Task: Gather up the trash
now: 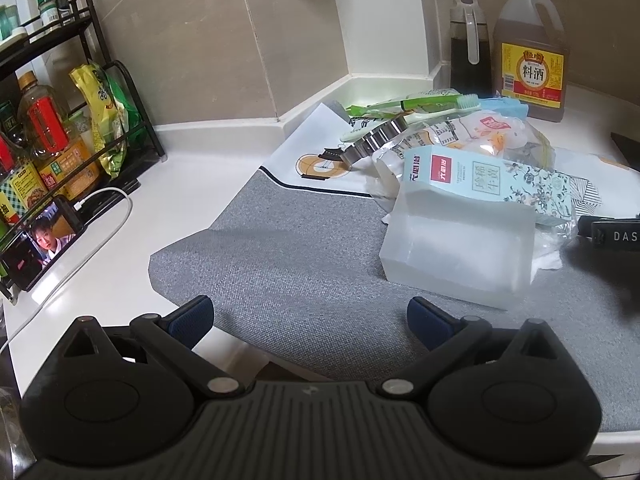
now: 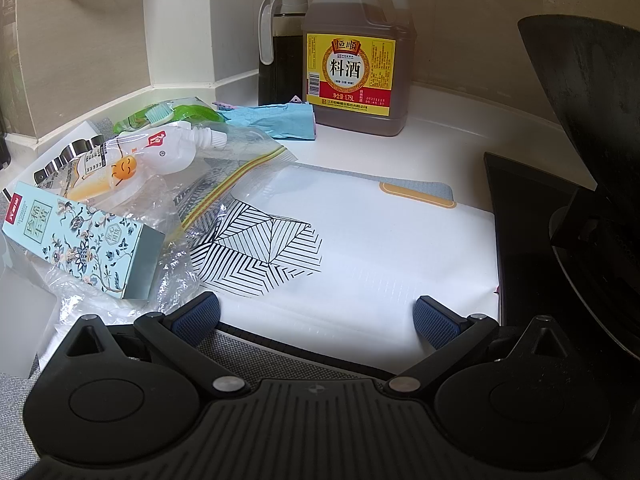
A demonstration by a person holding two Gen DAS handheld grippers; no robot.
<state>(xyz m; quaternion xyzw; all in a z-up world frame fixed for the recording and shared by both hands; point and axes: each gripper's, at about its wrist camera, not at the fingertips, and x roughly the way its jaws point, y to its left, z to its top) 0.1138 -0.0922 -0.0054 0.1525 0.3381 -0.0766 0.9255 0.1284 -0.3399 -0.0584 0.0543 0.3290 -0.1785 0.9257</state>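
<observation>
A heap of trash lies on a grey and white mat [image 1: 304, 248]. It holds a pale blue flowered carton [image 1: 488, 178] [image 2: 86, 240], a translucent plastic box [image 1: 460, 248], a white spouted pouch [image 2: 156, 156] [image 1: 492, 128], a clear zip bag [image 2: 240, 160], a green toothbrush [image 1: 420, 102] [image 2: 160, 114], a blue cloth [image 2: 276, 118] and a ridged metal cutter [image 1: 376, 138]. My left gripper [image 1: 310, 322] is open, low over the grey mat, left of and nearer than the plastic box. My right gripper [image 2: 316, 316] is open over the white mat [image 2: 380, 248], with the carton to its left.
A big cooking-wine jug [image 2: 356, 52] [image 1: 530, 56] and a dark sauce dispenser [image 2: 280, 44] stand at the back wall. A black wok [image 2: 592, 128] and hob edge are on the right. A spice rack [image 1: 60, 120], a phone [image 1: 40, 240] and its white cable [image 1: 92, 248] fill the left counter.
</observation>
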